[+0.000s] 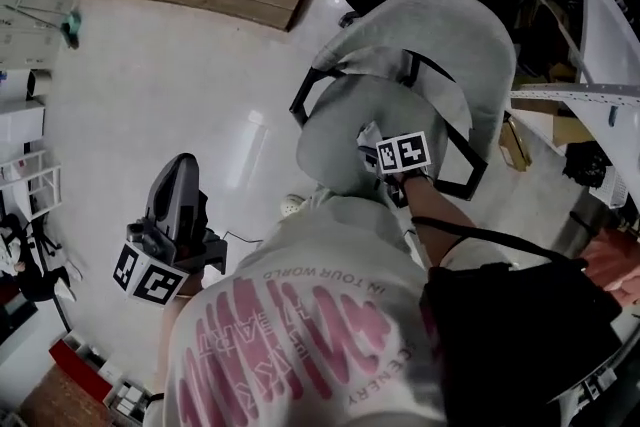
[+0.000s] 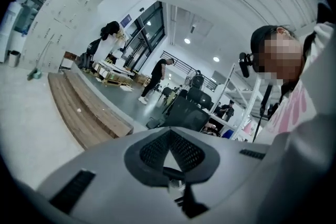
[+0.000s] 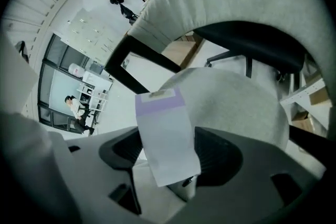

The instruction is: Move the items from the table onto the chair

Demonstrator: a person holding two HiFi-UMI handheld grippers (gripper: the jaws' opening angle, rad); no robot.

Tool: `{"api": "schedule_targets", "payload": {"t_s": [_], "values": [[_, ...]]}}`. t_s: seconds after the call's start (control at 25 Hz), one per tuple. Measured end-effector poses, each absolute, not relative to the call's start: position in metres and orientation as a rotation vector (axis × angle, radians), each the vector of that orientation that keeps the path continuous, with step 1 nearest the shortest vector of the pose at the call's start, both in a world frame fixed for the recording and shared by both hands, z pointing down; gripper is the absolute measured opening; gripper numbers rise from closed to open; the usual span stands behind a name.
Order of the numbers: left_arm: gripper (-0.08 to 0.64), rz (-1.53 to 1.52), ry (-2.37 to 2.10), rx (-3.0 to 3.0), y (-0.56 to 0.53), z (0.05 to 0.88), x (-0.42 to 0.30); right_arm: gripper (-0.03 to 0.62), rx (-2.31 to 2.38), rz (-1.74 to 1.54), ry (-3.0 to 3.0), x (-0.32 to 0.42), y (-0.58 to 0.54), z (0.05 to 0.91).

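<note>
One white packet (image 3: 165, 136) is clamped in the right gripper (image 3: 173, 160), long axis pointing to twelve o'clock, with the chair seat (image 3: 236, 107) just beyond at one o'clock. The left gripper (image 2: 168, 152), jaws together and empty, hangs well apart at the chair's eight o'clock.

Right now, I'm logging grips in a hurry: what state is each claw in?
Left claw: closed, nothing in it.
Right claw: closed on a white packet with a purple band.
</note>
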State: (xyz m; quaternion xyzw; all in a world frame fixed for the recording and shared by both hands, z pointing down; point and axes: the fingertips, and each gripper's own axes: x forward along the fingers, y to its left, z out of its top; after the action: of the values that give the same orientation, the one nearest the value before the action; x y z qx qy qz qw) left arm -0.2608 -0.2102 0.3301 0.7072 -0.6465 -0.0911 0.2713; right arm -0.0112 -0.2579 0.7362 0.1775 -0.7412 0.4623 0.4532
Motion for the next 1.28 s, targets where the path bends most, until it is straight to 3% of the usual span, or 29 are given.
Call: {"api": "schedule_targets", "payload": {"t_s": [0.56,0.76,1.0,1.28], "values": [[0.009,-0.081,-1.655,1.844,-0.244,0.374,-0.253,0.320,0.575,1.056,-1.511,-0.020,-0.245,0.804],[0.009,-0.008,-1.621,1.863,-0.246,0.382,-0.250,0.357,0.603,1.021,-1.506,-0.023,-0.245,0.811],[0.009,0.012,-1.534,1.957,-0.251,0.385,-0.239,0.364,0.650,1.151,-1.539,-0.022,-0.236,0.804],[0.009,-0.064,-1.371,2.119,-0.253,0.387,-0.230,0.394,1.072,1.435,-1.685,0.005,-0.277,0.748]]}}
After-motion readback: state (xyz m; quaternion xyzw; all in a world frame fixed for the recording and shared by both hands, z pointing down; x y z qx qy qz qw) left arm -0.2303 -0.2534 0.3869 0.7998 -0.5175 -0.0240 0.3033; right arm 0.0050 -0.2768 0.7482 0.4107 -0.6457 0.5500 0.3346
